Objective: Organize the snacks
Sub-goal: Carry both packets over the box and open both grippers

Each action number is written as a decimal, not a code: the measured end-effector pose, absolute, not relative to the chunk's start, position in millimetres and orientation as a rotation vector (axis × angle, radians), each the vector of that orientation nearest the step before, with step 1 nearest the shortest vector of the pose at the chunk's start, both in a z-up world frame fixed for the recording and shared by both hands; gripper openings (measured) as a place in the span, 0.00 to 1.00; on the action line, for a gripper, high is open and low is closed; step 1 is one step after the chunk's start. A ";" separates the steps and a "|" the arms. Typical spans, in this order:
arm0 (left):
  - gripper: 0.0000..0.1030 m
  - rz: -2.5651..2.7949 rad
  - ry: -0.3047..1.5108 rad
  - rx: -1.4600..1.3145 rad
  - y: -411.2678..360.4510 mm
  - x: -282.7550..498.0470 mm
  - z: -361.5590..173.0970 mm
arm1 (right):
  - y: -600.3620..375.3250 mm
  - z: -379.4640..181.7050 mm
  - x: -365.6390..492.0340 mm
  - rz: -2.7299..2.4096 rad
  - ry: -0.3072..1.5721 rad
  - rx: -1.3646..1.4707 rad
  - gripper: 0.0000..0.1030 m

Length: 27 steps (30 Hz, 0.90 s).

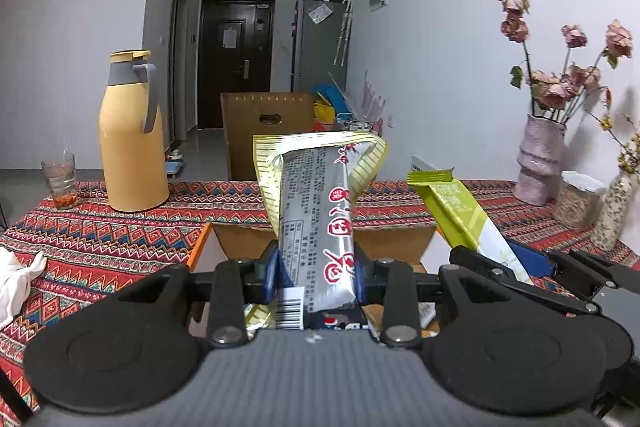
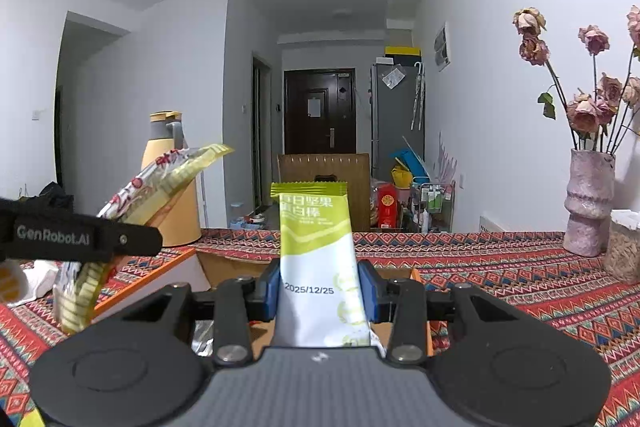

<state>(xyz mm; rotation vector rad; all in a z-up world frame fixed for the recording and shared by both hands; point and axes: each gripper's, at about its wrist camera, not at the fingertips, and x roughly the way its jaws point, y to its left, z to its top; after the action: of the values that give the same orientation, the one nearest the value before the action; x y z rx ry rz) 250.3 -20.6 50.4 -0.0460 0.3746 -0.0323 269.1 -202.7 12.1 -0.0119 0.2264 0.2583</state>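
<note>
Two snack packs, each pinched upright: silver/yellow pack (image 1: 316, 211) (red characters) in left hand-held gripper (image 1: 318, 273), green/white bar (image 2: 320, 259) in right hand-held gripper (image 2: 322, 293).

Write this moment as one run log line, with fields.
left gripper: holds silver snack pack | right gripper: holds green snack bar | below: open box

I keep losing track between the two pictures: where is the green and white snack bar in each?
Left wrist view: green and white snack bar at right, tilted, in the other tongs.
Right wrist view: bar dead centre, upright.
Shared landmark: yellow thermos jug.
</note>
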 end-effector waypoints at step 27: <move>0.60 0.048 0.488 -0.093 0.7 304.2 0.5 | -186.9 -29.5 326.6 0.226 0.387 0.002 0.38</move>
<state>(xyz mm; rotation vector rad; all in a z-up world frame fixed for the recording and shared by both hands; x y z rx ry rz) 304.2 0.7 0.5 -0.0927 0.4882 0.0483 326.6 -186.9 -29.5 0.0024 0.3875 0.2258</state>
